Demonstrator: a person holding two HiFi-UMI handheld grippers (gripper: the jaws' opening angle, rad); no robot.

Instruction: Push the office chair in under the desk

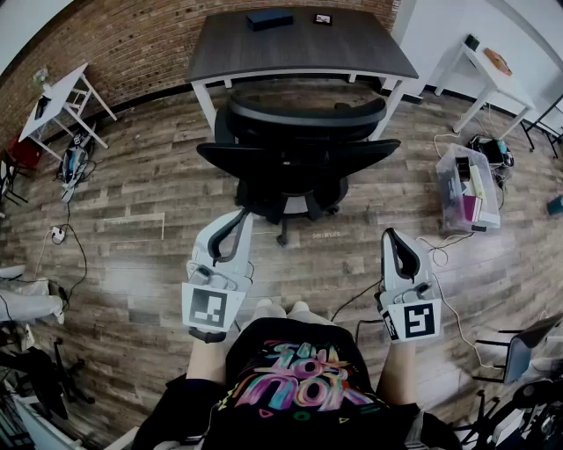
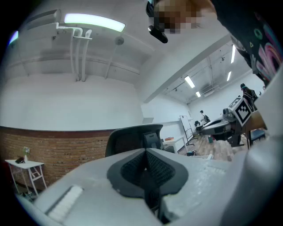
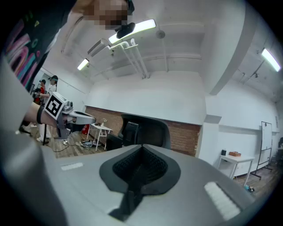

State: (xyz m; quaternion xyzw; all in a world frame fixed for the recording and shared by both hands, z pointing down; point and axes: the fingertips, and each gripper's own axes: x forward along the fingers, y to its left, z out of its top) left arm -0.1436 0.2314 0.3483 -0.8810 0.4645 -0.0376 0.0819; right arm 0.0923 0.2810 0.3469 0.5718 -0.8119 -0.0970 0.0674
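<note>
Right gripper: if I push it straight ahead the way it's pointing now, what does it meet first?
Most likely the office chair: its black back sits straight beyond the shut, empty right gripper in the right gripper view. There is open space between them, though how much is hard to judge.

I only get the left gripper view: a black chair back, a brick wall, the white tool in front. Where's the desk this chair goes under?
Observer: In the head view the desk stands just beyond the chair, which is out on the floor in front of it.
Operator: Is the other tool holding anything?
Observer: No. The right gripper view shows the right tool with its jaws together and nothing between them.
Operator: Is there anything on the desk?
Observer: A dark box and a small flat item lie near its far edge.
</note>
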